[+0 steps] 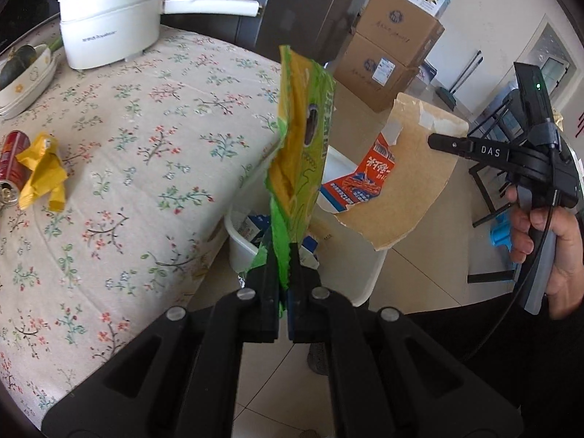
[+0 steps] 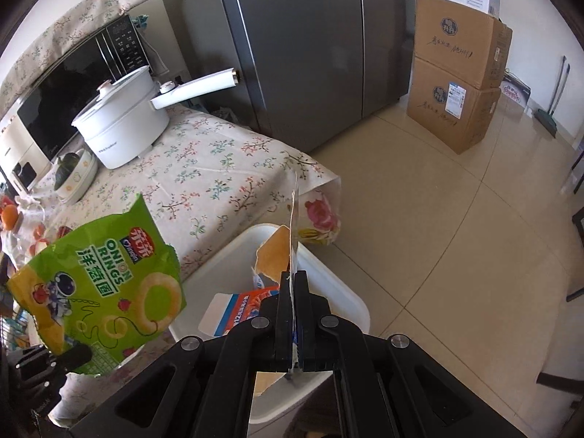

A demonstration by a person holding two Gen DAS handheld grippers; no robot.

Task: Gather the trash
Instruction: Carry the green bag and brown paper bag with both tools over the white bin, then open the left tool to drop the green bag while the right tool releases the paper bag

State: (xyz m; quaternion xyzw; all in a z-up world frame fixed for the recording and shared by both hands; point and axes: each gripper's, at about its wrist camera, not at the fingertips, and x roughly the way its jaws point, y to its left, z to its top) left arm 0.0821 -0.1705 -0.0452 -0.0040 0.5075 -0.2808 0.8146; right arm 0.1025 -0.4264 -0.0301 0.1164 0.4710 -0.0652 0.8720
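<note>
My left gripper [image 1: 285, 252] is shut on a green and yellow onion rings snack bag [image 1: 301, 138], held upright above the white trash bin [image 1: 239, 244]; the bag also shows in the right wrist view [image 2: 98, 292]. My right gripper [image 2: 294, 277] is shut on a torn piece of cardboard packaging [image 2: 294, 219], brown with an orange and blue print [image 1: 398, 175], held over the bin [image 2: 328, 281]. The right gripper also shows in the left wrist view [image 1: 434, 141]. On the table lie a red can [image 1: 12, 158] and a crumpled yellow wrapper [image 1: 42, 171].
The floral-cloth table [image 1: 146, 127] carries a white electric pot [image 1: 109, 25] and stacked bowls [image 1: 25, 76]. A microwave [image 2: 65, 98] stands behind. A grey fridge [image 2: 310, 43] and stacked cardboard boxes [image 2: 456, 73] stand on the tiled floor. Paper trash lies inside the bin.
</note>
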